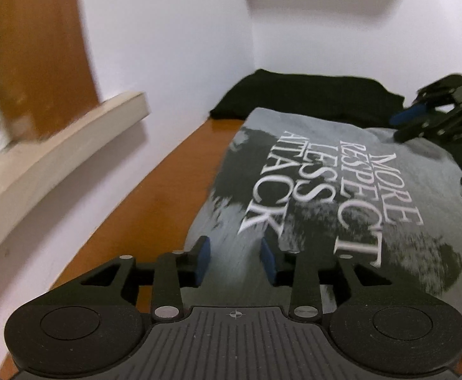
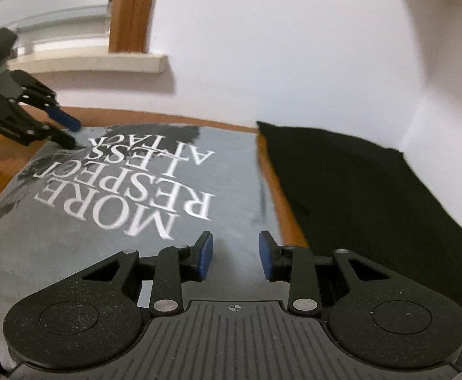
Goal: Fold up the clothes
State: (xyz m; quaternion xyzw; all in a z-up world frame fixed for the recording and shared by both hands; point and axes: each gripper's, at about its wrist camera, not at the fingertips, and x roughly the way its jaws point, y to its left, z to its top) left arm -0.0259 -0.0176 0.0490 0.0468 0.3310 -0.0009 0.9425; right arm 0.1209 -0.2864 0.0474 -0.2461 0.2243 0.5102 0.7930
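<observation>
A grey T-shirt point(image 1: 326, 171) printed "MORE RESPECT LESS ATTACK" lies folded flat on the wooden table point(image 1: 155, 190). My left gripper point(image 1: 235, 261) is open above the shirt's near left edge, with only cloth visible between its blue pads. From the right wrist view, the left gripper point(image 2: 74, 134) sits at the shirt's point(image 2: 104, 190) far left corner, its lower finger on or just over the cloth. My right gripper point(image 2: 235, 258) is open low over the shirt's edge beside the table strip point(image 2: 281, 196). In the left wrist view the right gripper point(image 1: 400, 126) also looks open.
A folded black garment point(image 1: 304, 98) lies against the white wall behind the shirt, seen on the right as the black garment point(image 2: 373, 205). A pale window sill point(image 1: 72, 139) juts out over the table's left side under a wooden frame point(image 1: 41, 47).
</observation>
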